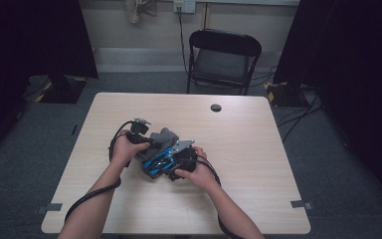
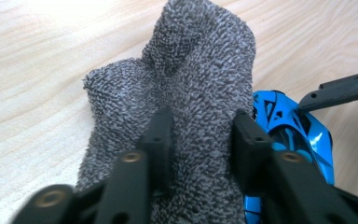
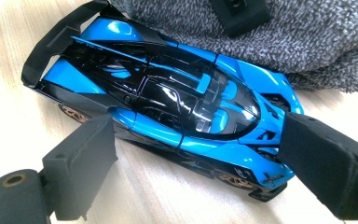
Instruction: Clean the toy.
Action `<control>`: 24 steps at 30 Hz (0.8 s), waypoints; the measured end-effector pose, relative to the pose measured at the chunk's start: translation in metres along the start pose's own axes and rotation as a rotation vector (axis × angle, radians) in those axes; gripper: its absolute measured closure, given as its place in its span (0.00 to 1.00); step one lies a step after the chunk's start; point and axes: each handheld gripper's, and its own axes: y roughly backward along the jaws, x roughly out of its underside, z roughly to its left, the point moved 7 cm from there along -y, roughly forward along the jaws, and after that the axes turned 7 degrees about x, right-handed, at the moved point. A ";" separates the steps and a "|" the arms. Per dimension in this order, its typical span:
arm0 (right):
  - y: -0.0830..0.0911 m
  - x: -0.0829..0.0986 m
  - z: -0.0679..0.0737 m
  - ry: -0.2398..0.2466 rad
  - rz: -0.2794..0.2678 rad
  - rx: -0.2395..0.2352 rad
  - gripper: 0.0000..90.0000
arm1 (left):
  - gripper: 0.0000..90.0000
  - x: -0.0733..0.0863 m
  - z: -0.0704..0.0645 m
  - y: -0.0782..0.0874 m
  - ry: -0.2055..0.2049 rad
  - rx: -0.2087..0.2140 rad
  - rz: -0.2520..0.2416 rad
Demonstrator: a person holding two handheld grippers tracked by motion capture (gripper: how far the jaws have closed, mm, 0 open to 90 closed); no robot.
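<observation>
A blue and black toy sports car point(image 1: 154, 165) point(image 3: 177, 98) lies on the light wood table point(image 1: 258, 159), in the middle near the person's hands. A grey terry cloth point(image 1: 162, 137) point(image 2: 191, 79) is bunched against the car's far side. My left gripper point(image 1: 150, 144) point(image 2: 203, 135) is shut on the cloth, which bulges between its jaws. My right gripper point(image 1: 173, 163) point(image 3: 196, 140) holds the car with its jaws wide, one against the car's side and the other against its nose. The blue car point(image 2: 289, 135) peeks out beside the cloth.
A black folding chair point(image 1: 224, 55) stands beyond the table's far edge. A dark round grommet point(image 1: 216, 107) sits in the tabletop at the back. Cables trail on the floor at the right point(image 1: 298, 114). Dark curtains hang on both sides.
</observation>
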 end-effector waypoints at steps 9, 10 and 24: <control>0.000 0.000 0.000 0.002 0.004 -0.001 0.12 | 0.41 -0.006 0.012 0.016 0.009 -0.072 -0.069; 0.000 0.000 0.000 0.001 0.004 -0.001 0.12 | 0.41 -0.004 0.014 0.016 0.020 -0.070 -0.066; 0.000 0.000 0.000 0.006 0.001 -0.002 0.12 | 0.73 0.014 0.014 -0.001 0.090 0.014 -0.011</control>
